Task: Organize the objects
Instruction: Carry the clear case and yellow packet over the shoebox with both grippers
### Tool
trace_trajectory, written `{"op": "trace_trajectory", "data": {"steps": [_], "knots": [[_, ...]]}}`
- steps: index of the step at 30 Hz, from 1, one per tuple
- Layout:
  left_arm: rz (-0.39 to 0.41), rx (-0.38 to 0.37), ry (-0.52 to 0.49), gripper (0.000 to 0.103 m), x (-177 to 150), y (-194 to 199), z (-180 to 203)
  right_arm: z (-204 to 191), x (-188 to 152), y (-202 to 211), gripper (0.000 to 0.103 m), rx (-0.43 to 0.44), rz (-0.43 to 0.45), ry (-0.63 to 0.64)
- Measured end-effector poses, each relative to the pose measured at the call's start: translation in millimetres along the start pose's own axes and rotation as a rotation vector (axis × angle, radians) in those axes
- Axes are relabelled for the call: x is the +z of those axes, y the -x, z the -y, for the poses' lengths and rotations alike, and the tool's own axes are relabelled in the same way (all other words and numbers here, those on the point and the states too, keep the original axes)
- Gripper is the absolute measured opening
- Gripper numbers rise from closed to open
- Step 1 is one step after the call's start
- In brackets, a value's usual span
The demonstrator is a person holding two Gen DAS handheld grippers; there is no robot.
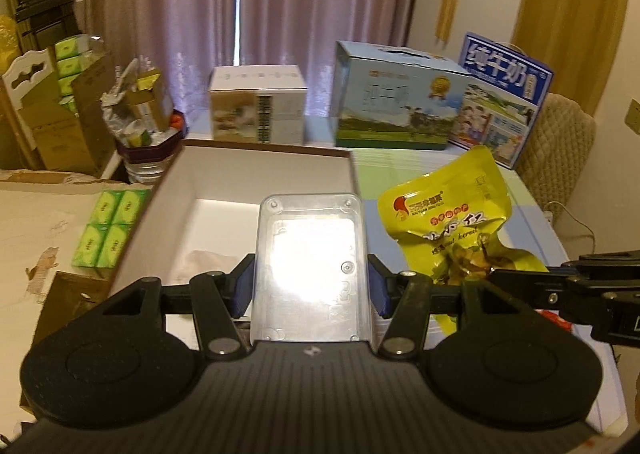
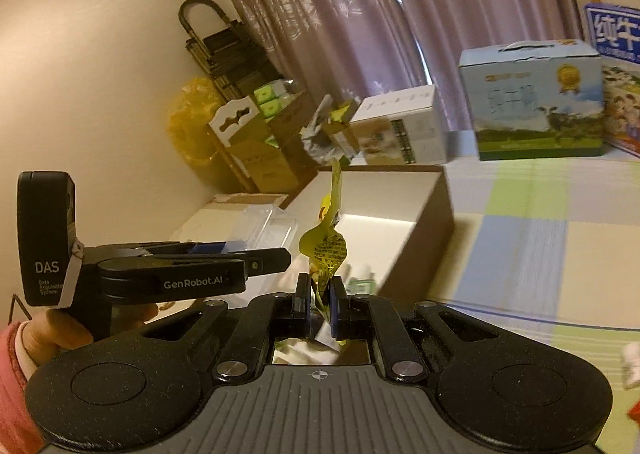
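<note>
My left gripper [image 1: 310, 290] is shut on a clear plastic case [image 1: 310, 266], its blue pads [image 1: 244, 288] pressing both sides, held over the open white-lined cardboard box [image 1: 256, 169]. In the right wrist view the same clear plastic case [image 2: 268, 228] shows beyond the left gripper [image 2: 256, 254]. My right gripper [image 2: 321, 310] is shut on the lower edge of a yellow snack bag [image 2: 330, 250], which stands upright and edge-on before the cardboard box [image 2: 424, 238]. From the left wrist view the yellow snack bag [image 1: 448, 221] hangs right of the case.
Milk cartons [image 1: 396, 101] and a white box [image 1: 258, 109] line the far edge of the checked tablecloth [image 2: 528, 238]. Green tissue packs [image 1: 110, 228] lie left of the box, with stacked cardboard boxes [image 1: 60, 121] beyond. A small bottle [image 2: 362, 284] lies inside the box. A hand [image 2: 60, 330] holds the left gripper.
</note>
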State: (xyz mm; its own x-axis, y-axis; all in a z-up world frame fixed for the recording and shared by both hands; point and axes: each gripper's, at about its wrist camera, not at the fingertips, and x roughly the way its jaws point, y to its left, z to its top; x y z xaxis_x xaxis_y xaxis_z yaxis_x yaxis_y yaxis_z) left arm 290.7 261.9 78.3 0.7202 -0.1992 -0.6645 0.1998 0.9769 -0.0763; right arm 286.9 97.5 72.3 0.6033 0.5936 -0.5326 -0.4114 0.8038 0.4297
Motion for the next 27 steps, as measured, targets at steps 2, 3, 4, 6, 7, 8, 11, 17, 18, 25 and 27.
{"op": "trace_trajectory", "data": {"steps": [2, 3, 4, 6, 7, 8, 11, 17, 18, 25, 27], "knots": [[-0.005, 0.008, 0.002, 0.052, 1, -2, -11, -7, 0, -14, 0.005, -0.011, -0.011, -0.003], [-0.009, 0.012, 0.002, 0.052, 1, -4, -18, -9, 0, -21, 0.005, -0.019, -0.018, -0.004], [-0.014, 0.015, 0.003, 0.052, 1, -6, -23, -10, 1, -27, 0.005, -0.030, -0.023, -0.005], [-0.024, 0.020, 0.003, 0.052, 1, -10, -34, -11, 0, -39, 0.005, -0.051, -0.033, -0.010], [-0.029, 0.021, 0.001, 0.052, 1, -12, -38, -11, 0, -45, 0.005, -0.067, -0.038, -0.009], [-0.037, 0.021, -0.001, 0.052, 1, -16, -42, -13, -1, -50, 0.005, -0.087, -0.041, -0.005], [-0.052, 0.019, -0.005, 0.052, 2, -25, -51, -14, 0, -65, 0.005, -0.130, -0.058, 0.003], [-0.087, 0.004, -0.012, 0.052, 3, -49, -60, -17, 0, -93, 0.005, -0.220, -0.089, 0.042], [-0.093, 0.001, -0.014, 0.052, 4, -53, -62, -16, 0, -97, 0.005, -0.230, -0.095, 0.044], [-0.128, -0.017, -0.024, 0.052, 9, -79, -67, -11, 4, -128, 0.005, -0.306, -0.132, 0.076], [-0.140, -0.018, -0.026, 0.052, 11, -87, -69, -9, 6, -136, 0.005, -0.325, -0.141, 0.085]]}}
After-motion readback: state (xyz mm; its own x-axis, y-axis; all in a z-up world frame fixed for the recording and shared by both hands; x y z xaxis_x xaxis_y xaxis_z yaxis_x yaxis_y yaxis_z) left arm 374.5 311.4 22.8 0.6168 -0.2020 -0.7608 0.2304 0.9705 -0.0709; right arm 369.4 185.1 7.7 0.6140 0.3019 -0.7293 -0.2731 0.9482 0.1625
